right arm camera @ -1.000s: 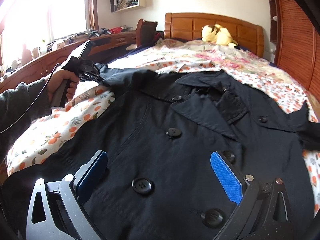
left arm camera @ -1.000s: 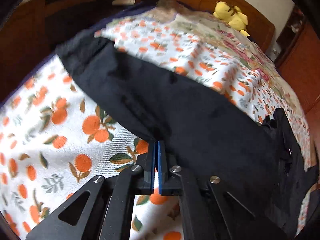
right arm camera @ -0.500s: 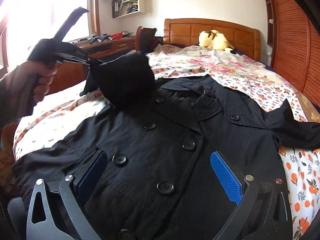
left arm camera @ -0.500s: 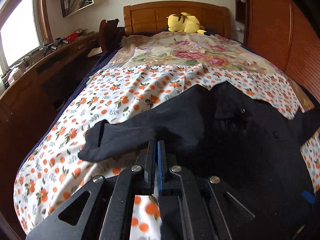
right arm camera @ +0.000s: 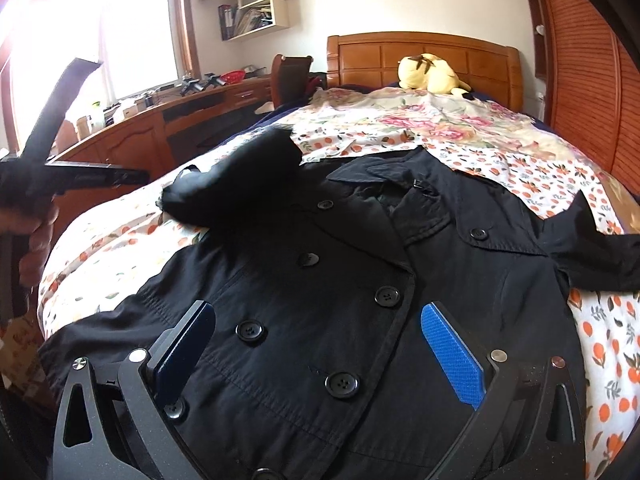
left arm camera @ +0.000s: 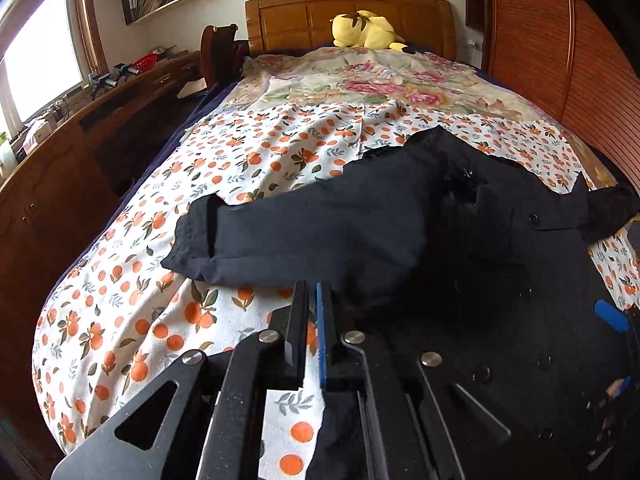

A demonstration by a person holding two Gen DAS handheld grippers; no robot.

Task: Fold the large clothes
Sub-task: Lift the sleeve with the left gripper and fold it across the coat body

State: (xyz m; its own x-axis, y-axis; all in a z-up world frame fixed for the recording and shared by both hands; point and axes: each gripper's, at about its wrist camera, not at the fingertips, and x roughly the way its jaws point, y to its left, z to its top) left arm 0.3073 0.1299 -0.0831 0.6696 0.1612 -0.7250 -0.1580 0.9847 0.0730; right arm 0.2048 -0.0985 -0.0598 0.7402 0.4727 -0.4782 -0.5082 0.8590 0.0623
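Note:
A black double-breasted coat [right arm camera: 344,280] lies face up on the bed, also seen in the left wrist view [left arm camera: 480,264]. Its left sleeve [left arm camera: 304,228] lies folded across toward the chest, cuff pointing left; in the right wrist view the sleeve [right arm camera: 248,184] looks blurred. My left gripper [left arm camera: 312,292] has its jaws nearly together with a thin gap and nothing between them, just short of the sleeve. It shows at the left in the right wrist view [right arm camera: 136,176]. My right gripper [right arm camera: 316,320] is open wide over the coat's buttoned front, empty.
The bed has an orange-print sheet [left arm camera: 168,320] and a floral cover [left arm camera: 360,84]. A yellow plush toy [right arm camera: 432,74] lies by the wooden headboard [left arm camera: 348,16]. A wooden desk [right arm camera: 160,128] runs along the left; a slatted wooden wall [right arm camera: 592,92] stands at right.
My left gripper carried the sleeve up and over toward the coat's chest, then let it go; the sleeve now lies free in front of the jaws. The right gripper stayed open over the coat.

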